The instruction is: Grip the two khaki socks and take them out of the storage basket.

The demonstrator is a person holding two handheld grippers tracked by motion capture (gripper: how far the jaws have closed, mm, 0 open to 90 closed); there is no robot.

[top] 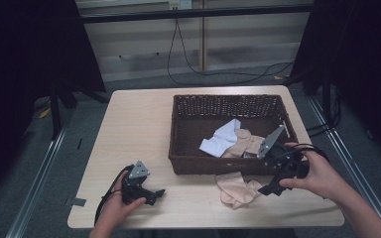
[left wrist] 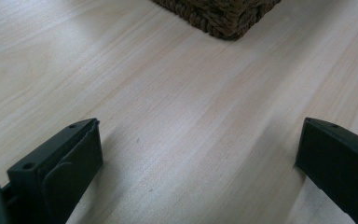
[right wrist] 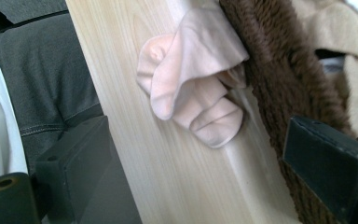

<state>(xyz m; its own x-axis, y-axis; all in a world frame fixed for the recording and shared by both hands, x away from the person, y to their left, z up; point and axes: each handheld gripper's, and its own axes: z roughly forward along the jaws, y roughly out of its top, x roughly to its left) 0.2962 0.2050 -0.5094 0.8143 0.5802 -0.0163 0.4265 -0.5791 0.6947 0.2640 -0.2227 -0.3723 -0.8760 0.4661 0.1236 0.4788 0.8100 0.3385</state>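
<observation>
Bearing basket [top: 193,106], socks [top: 235,188] | pale wood table [top: 134,129] | grey floor [top: 39,168]

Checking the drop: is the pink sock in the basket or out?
Out. The pink sock lies crumpled on the table against the front wall of the wicker basket; the right tongs stand open beside it.

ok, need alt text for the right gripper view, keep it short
A crumpled pale pink sock lies on the light wood table, right against the brown wicker basket. The right gripper has its two black jaws wide open below the sock with nothing between them. Beige cloth lies inside the basket, and a person's grey trousers show past the table's edge.
</observation>
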